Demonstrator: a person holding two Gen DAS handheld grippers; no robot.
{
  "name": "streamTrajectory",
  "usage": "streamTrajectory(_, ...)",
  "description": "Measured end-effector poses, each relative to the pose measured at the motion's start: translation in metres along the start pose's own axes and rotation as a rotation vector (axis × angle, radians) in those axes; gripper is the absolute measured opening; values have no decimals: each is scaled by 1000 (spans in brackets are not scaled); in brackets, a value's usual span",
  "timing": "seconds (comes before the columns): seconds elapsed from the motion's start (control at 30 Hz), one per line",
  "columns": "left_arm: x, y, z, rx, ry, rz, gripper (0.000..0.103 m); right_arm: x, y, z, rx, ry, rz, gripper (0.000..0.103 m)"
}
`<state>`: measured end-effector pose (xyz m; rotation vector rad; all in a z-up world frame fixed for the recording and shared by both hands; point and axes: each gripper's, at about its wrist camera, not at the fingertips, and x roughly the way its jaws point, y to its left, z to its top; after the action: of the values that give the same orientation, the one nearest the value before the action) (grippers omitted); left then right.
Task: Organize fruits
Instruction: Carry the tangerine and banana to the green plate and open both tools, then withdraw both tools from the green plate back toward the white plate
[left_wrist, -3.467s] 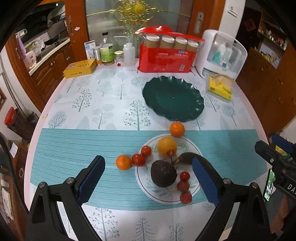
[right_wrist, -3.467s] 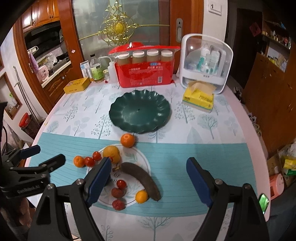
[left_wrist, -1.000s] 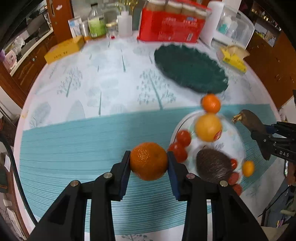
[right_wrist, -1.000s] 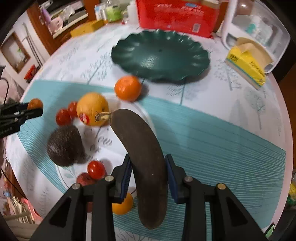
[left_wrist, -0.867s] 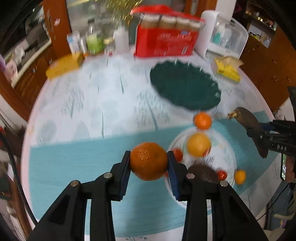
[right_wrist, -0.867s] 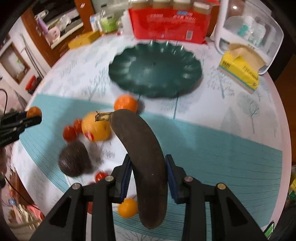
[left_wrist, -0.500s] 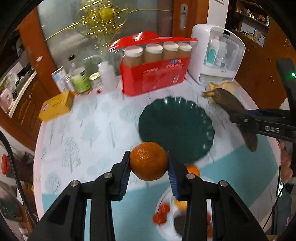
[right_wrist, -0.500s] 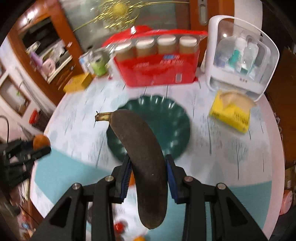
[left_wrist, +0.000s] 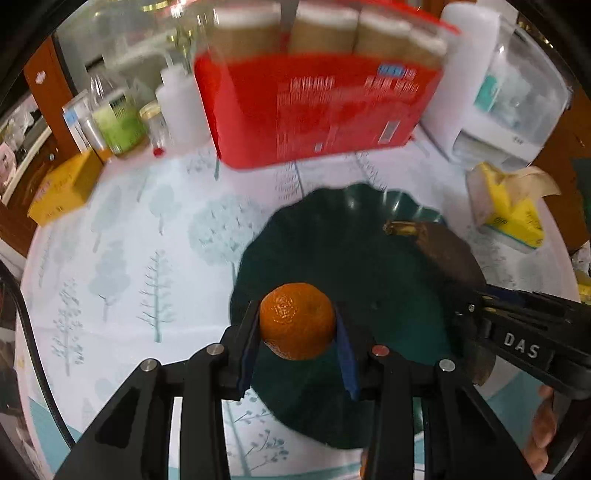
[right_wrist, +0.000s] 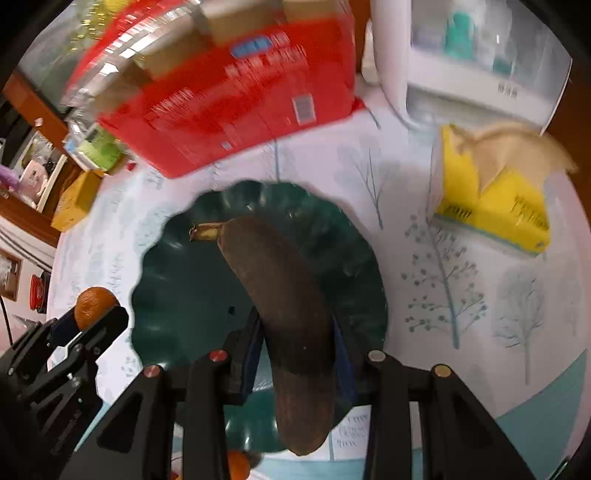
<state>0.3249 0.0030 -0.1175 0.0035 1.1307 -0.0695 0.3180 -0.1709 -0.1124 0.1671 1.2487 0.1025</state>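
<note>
My left gripper (left_wrist: 297, 328) is shut on a small orange (left_wrist: 297, 320) and holds it over the near left part of the dark green scalloped plate (left_wrist: 332, 258). My right gripper (right_wrist: 297, 336) is shut on a dark brown overripe banana (right_wrist: 284, 295) and holds it over the same plate (right_wrist: 184, 280), stem pointing to the far left. In the left wrist view the banana (left_wrist: 443, 247) and right gripper (left_wrist: 480, 317) come in from the right. In the right wrist view the left gripper (right_wrist: 92, 314) with the orange (right_wrist: 94, 301) sits at the plate's left edge.
A red pack of jars (left_wrist: 317, 107) stands behind the plate, with bottles (left_wrist: 118, 118) to its left and a yellow box (left_wrist: 59, 188). A white container (right_wrist: 476, 55) and a yellow tissue pack (right_wrist: 495, 195) are at the right. Another orange (right_wrist: 238, 465) lies near the plate's front edge.
Both grippers have moved forward and down toward the green plate, carrying the orange and the banana. The white plate with the other fruit has dropped out of view.
</note>
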Motion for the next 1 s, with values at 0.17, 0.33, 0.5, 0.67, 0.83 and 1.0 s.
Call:
streamTrajectory(0.17, 26, -4, -7, 14, 52, 19, 37, 22, -4, -4, -11, 33, -18, 37)
streamTrajectory(0.33, 34, -4, -10, 4, 73, 22, 82, 17, -1, -7, -52, -17, -21, 40)
streamTrajectory(0.5, 23, -3, -15, -1, 53, 2, 85, 2, 5, -9, -90, -58, -25, 54)
streamTrajectory(0.67, 10, -2, -22, 8, 55, 11, 88, -9, 8, -14, -101, -68, -8, 55)
streamTrajectory(0.83, -5, 6, -30, -9, 62, 12, 88, -20, 11, -26, -120, -77, -22, 55)
streamTrajectory(1.0, -25, 15, -36, -24, 50, 14, 89, -35, 13, -39, -122, -83, -9, 55)
